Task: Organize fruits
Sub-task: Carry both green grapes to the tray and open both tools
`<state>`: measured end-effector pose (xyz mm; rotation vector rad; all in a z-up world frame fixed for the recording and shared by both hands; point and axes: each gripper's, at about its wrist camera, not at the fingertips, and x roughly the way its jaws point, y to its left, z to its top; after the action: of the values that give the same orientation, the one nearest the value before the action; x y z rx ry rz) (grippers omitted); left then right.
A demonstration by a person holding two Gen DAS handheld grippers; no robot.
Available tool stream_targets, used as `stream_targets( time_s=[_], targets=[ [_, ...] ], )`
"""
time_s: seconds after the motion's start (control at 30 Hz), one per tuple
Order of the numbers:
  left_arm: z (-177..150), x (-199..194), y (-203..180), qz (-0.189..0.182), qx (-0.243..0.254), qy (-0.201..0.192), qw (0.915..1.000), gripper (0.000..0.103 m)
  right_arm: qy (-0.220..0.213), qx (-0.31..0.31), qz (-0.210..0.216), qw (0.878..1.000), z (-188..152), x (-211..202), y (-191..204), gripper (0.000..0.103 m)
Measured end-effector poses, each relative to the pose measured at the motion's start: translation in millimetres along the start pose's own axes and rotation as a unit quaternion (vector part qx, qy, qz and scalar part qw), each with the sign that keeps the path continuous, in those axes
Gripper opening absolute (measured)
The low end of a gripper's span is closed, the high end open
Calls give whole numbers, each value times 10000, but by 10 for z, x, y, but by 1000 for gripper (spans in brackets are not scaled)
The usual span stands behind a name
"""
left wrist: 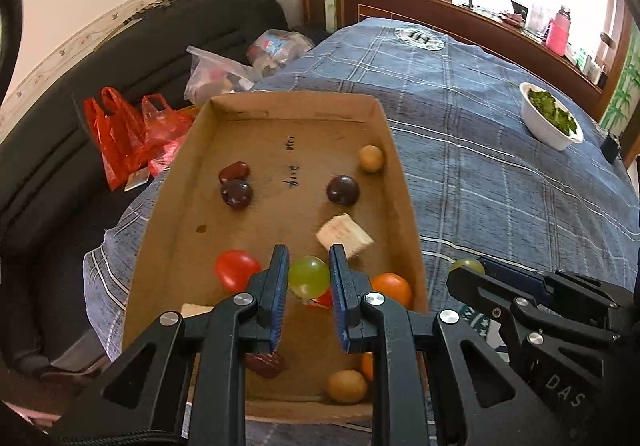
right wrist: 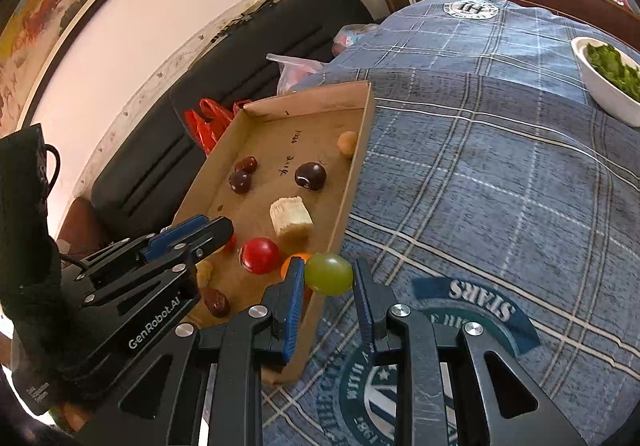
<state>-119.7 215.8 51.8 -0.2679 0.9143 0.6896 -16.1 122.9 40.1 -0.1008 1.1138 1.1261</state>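
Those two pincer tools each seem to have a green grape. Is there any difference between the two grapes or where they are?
The left gripper holds its green grape over the cardboard tray, above the other fruit. The right gripper holds its green grape outside the tray, over the blue plaid cloth. Both grapes are round and yellowish-green, and each is pinched between blue pads.

Matt brown cardboard tray (left wrist: 224,149); glossy green grapes (left wrist: 309,277); woven plaid cloth (right wrist: 480,173); glazed white bowl (left wrist: 540,125).

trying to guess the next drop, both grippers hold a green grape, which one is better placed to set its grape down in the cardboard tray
Left. The left gripper holds its green grape over the cardboard tray floor, among the fruit. The right gripper holds its grape outside the tray's near wall, over the blue cloth.
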Motion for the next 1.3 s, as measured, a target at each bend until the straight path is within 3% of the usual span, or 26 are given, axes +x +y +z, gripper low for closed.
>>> stream_targets(
  time_s=[0.4,0.77,1.0,1.3],
  targets=[
    [317,330,386,23,-284,223,9993,18,-42,-168,-59,9998,449,349,157,24],
    [875,1012,652,254,-556,700,9957,18,-77,-378,-582,9976,1101,1004,232,25],
    [957,1362,746,409,-661,1060,9913,18,152,-699,-755,9946,1196,1370,337,25],
    [989,1398,726,514,-639,1092,9906,19,549,-1039,-879,9892,1202,1545,415,31]
  ],
)
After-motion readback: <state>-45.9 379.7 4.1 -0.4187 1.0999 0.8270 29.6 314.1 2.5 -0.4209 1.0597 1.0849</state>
